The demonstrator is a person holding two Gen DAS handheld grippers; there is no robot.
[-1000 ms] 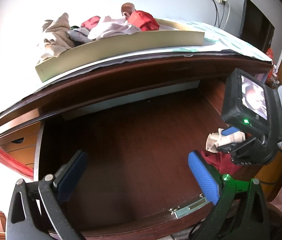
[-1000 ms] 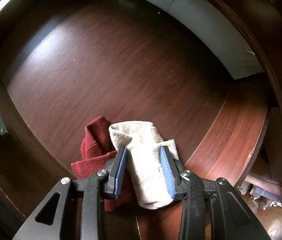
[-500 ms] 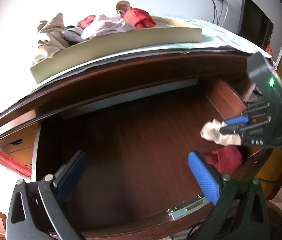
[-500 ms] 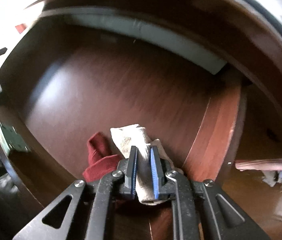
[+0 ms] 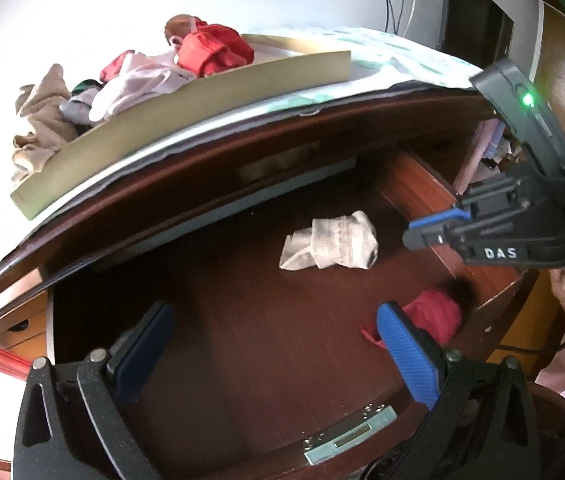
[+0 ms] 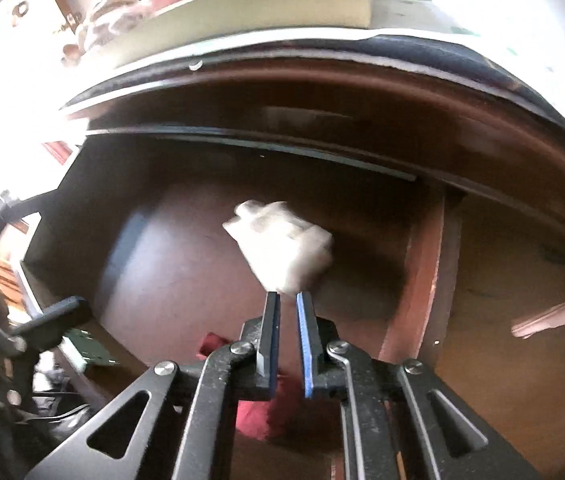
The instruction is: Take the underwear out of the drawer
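Observation:
A beige piece of underwear [image 5: 332, 245] is free of the right gripper and appears in mid-air over the open dark wood drawer [image 5: 242, 340]; in the right wrist view it [image 6: 282, 248] is blurred, just past the fingertips. My right gripper [image 6: 288, 300] is raised above the drawer with its jaws nearly closed and nothing between them; it also shows in the left wrist view [image 5: 414, 236]. A red garment [image 5: 434, 318] lies in the drawer's front right corner, also seen under the right gripper [image 6: 258, 416]. My left gripper [image 5: 274, 332] is open and empty over the drawer's front.
A shallow beige tray [image 5: 186, 116] on top of the dresser holds several garments [image 5: 142, 80]. The drawer's right wall [image 5: 422, 196] and a metal lock plate [image 5: 348, 440] on its front edge are close. A dark screen [image 5: 474, 24] stands at the back right.
The right gripper lifted out of the drawer with the beige underwear. The underwear has left its jaws and now appears ahead of the fingertips. The left gripper has stayed put.

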